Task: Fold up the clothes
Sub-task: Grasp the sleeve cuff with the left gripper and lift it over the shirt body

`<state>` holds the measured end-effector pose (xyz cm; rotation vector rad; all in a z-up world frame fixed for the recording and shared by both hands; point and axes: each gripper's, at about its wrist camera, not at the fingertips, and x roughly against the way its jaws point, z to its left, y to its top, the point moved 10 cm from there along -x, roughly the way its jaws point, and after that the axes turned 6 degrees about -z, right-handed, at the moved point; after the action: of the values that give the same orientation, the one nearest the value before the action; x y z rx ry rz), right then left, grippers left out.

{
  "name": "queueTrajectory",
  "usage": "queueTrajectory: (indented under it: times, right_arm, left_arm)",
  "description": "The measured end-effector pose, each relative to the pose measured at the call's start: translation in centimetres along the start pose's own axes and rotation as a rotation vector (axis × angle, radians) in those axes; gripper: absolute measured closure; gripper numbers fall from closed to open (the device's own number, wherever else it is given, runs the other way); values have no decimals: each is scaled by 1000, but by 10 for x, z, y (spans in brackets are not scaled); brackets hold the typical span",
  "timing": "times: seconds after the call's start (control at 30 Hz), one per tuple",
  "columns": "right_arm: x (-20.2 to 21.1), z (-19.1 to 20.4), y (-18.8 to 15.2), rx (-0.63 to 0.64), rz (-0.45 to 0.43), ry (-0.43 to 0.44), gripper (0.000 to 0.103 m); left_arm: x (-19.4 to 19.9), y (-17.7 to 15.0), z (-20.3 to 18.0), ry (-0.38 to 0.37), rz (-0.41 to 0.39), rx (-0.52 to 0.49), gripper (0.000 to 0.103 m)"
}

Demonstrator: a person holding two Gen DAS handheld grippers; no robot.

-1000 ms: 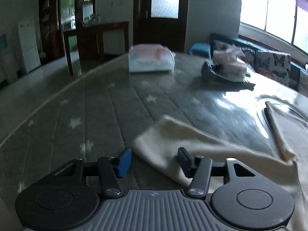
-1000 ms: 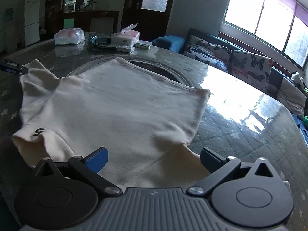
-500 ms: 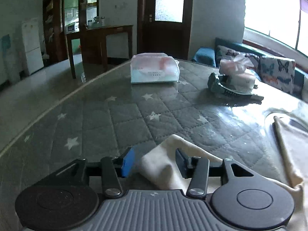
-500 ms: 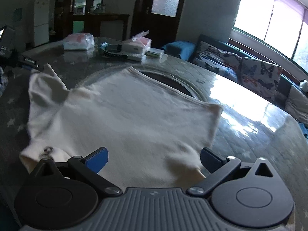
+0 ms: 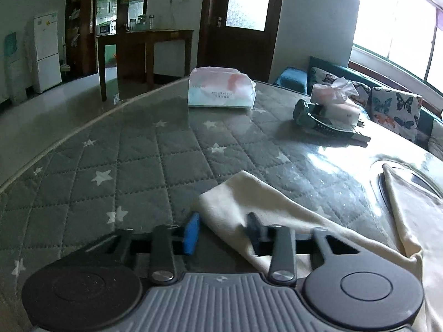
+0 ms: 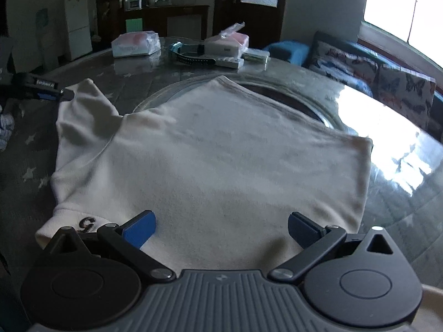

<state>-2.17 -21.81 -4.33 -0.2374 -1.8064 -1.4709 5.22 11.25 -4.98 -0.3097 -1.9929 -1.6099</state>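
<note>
A cream T-shirt (image 6: 216, 160) lies spread flat on the round table, collar near me at the lower left. My right gripper (image 6: 221, 228) is open and hovers low over the shirt's near edge. My left gripper (image 5: 223, 231) is open around the end of the shirt's left sleeve (image 5: 249, 202); the cuff lies between the fingers, which stand apart. In the right wrist view the left gripper (image 6: 41, 92) shows at the sleeve tip on the far left.
The table has a grey star-quilted cover (image 5: 124, 166) under glass, with a round inset (image 6: 290, 96) under the shirt. At the far side lie a tissue pack (image 5: 220, 88), a tissue box (image 6: 227, 44) and a dark strap-like object (image 5: 318, 121). A sofa (image 5: 393, 108) stands behind.
The left gripper's fingers have spread a little around the sleeve end, which has settled lower toward the table. The right gripper stays open and has shifted slightly over the shirt.
</note>
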Motion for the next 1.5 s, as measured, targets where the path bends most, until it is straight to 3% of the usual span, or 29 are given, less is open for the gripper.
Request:
queueTrajectory:
  times: [0.13,0.3,0.43,0.63,0.83,1.0,1.13,1.27,1.43,1.5]
  right_arm:
    - [0,-1,-2,-21,0,3,0]
    - [4,0,0,-20,-6,-2,4]
    - [12,-2,3,-25,-32,-14,5]
    - [31,-10,8,-40,-87,-35,5]
    - [48,-27,4,-85,-125,-69,5]
    - [58,-36,-5,-112,-129,-91,5]
    - [67,-46,-13,-132,-126,-112,8]
    - [74,-53,-14,-156,-136,-123,14]
    - [68,-49,-9,-163,-137,-98,32]
    - [62,-44,-7,-160,-129,-80,39]
  left_arm:
    - [3,4,0,-42,-3,69,98]
    - [28,24,-29,-125,-73,28,99]
    - [56,40,-72,-242,-112,-15,100]
    - [112,52,-157,-486,-158,-101,100]
    - [160,30,-244,-706,-171,-231,100]
    - [167,-13,-287,-814,-68,-322,97]
    - [163,-24,-280,-784,-64,-368,89]
    - [142,-20,-245,-666,-73,-376,89]
    - [113,-33,-196,-503,-37,-410,89]
    - [104,-45,-181,-471,-4,-417,89]
